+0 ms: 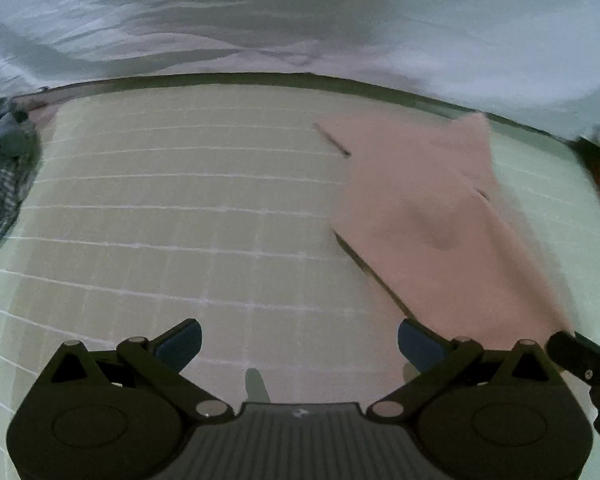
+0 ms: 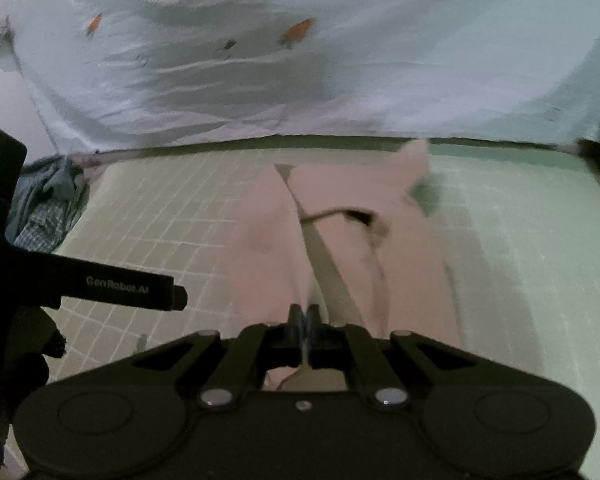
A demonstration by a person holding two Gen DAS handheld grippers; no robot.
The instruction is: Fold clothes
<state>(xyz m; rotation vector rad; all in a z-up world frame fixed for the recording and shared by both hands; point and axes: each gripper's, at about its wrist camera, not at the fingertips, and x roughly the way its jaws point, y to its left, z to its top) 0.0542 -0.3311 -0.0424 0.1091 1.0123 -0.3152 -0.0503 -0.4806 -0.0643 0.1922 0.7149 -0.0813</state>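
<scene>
Plainly, the left gripper stood with its jaws spread wide and nothing between them, only the bare grid mat on the desk showing in the gap. Its blue pads were clear of any cloth. The pink garment lay ahead and to the right of those jaws, spread over the mat, its near edge running down close beside the right finger without being pinched by it.

In the right wrist view the right gripper had its jaws clenched together on a fold of the same pink garment. A ridge of cloth rose straight from the closed fingertips and ran forward, away from the jaws, toward the far edge of the mat. Cloth fell away on both sides of that ridge, and the picture was smeared there, so finer creases could not be made out.

Left of the right jaws, part of the other tool reached into view above the mat. Farther off to the left, at the mat's corner, sat a heap of checked and blue clothes. Beyond the mat hung a pale printed sheet with small orange marks.
</scene>
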